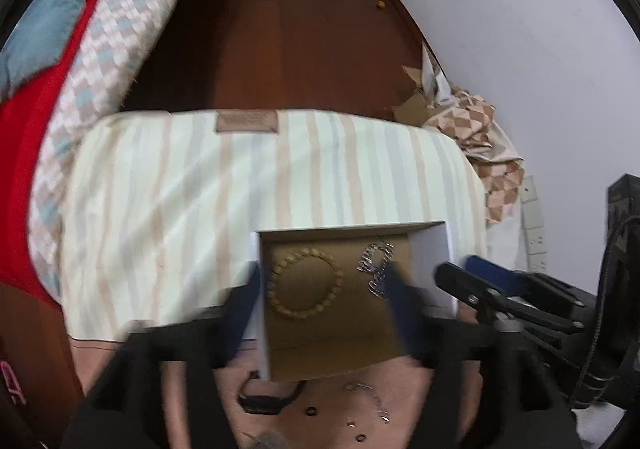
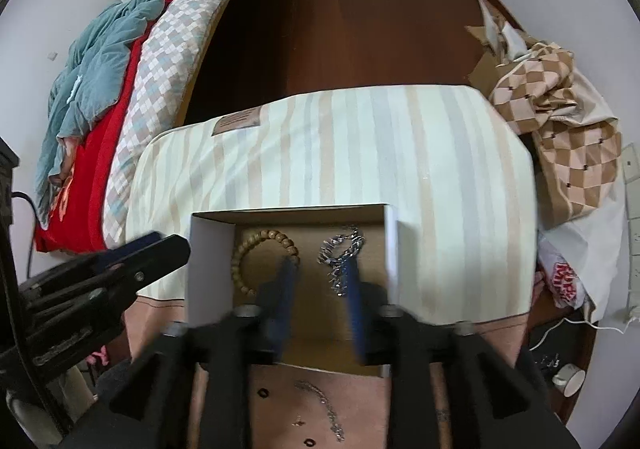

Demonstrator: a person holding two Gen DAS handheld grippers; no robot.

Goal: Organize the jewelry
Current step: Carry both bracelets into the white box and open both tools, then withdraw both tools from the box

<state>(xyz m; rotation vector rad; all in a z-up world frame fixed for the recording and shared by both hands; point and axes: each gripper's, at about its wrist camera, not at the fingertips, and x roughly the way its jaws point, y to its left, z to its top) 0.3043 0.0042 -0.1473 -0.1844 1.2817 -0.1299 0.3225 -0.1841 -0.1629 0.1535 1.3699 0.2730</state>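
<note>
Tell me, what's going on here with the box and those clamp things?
A person with a gripper in each hand is sorting jewelry into an open box. A bead bracelet and a silver chain already lie inside. Both the left gripper and right gripper hover open over the box, holding nothing. Another chain and small rings wait outside.

This is a bedroom in a home. A bed [image 2: 160, 61] stands at the left with a red blanket [image 2: 92, 153] and a blue quilt [image 2: 96, 61] — rumpled. The floor [image 1: 288, 33] is dark wood, the wall [image 1: 520, 29] is plain white, and a checked cloth [image 2: 560, 121] lies in a heap.
</note>
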